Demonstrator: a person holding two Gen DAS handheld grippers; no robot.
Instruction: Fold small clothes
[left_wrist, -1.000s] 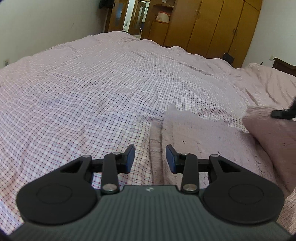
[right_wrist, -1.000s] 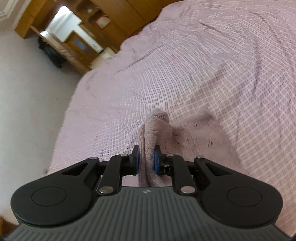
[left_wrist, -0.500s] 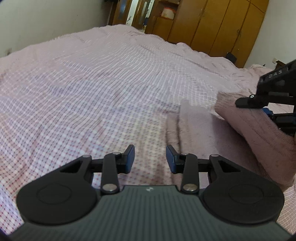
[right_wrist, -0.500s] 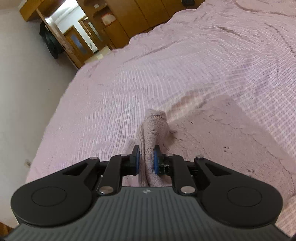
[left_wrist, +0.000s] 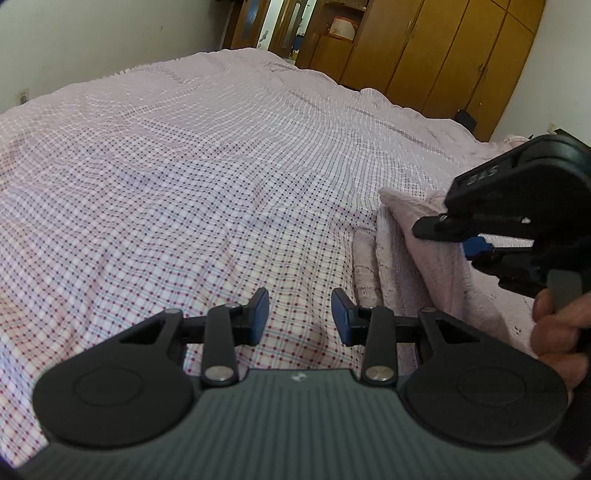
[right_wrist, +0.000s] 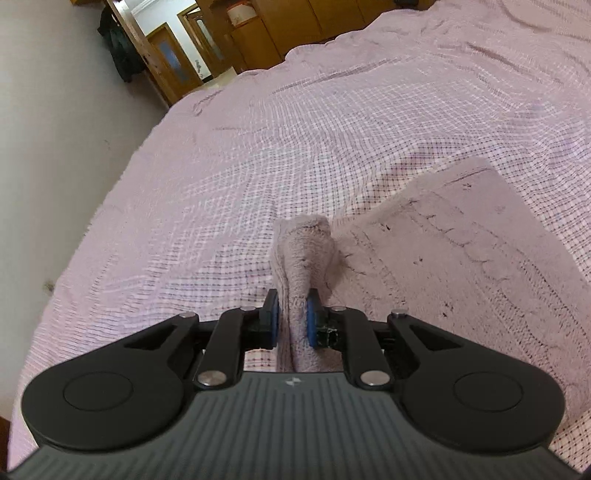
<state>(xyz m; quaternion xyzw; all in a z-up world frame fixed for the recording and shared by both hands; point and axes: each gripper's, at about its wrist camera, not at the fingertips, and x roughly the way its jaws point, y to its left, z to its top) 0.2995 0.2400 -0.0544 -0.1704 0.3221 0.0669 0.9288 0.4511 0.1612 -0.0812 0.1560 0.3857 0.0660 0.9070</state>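
A small pale pink knitted garment (right_wrist: 454, 258) lies on the checked bedspread (right_wrist: 295, 122). My right gripper (right_wrist: 291, 321) is shut on a bunched edge of the garment and holds it lifted, folded over towards the left. In the left wrist view the garment (left_wrist: 424, 266) sits at the right with the right gripper (left_wrist: 458, 236) clamped on its raised fold. My left gripper (left_wrist: 299, 314) is open and empty, low over the bedspread (left_wrist: 184, 184) just left of the garment.
The bed fills both views. Wooden wardrobes (left_wrist: 424, 48) and a doorway (left_wrist: 273, 22) stand beyond its far end. A white wall (right_wrist: 55, 129) runs along the bed's left side. The person's hand (left_wrist: 561, 332) shows at the right edge.
My right gripper has carried the held garment edge leftwards over the rest of the garment, closer to the left gripper. The left gripper has shifted left, staying open.
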